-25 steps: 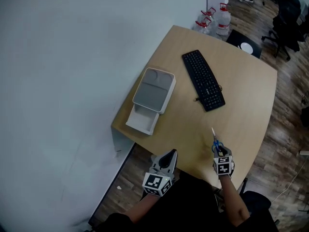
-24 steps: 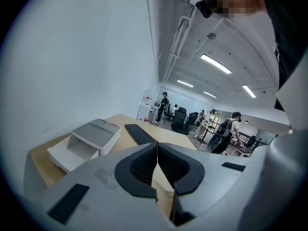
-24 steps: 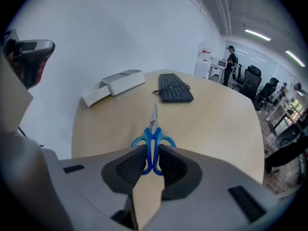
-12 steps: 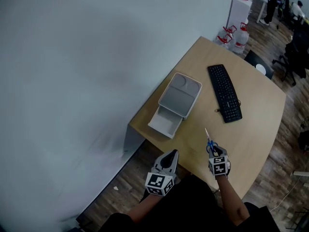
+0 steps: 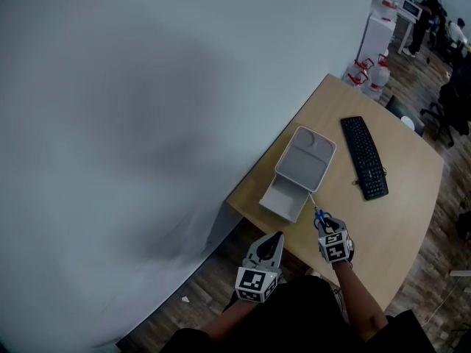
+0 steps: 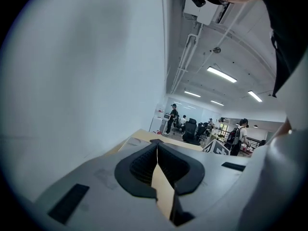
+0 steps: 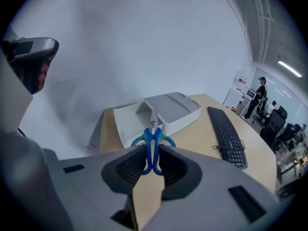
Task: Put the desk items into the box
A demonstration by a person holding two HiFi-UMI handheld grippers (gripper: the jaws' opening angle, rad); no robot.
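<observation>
— Left gripper [image 5: 271, 243]?
— Held low, close to the body, jaws pressed together with nothing between them.
— Right gripper [image 5: 327, 232]?
— Right forearm [image 5: 358, 300] reaching forward, jaws clamped on the blue handles of scissors [image 7: 153, 148], blades pointing ahead.

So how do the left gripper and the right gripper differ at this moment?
The right gripper is closed on blue scissors; the left gripper has its jaws together with nothing between them. The right gripper is over the desk and points at the box; the left gripper hangs at the desk's near edge. Both carry a cube with square markers.
</observation>
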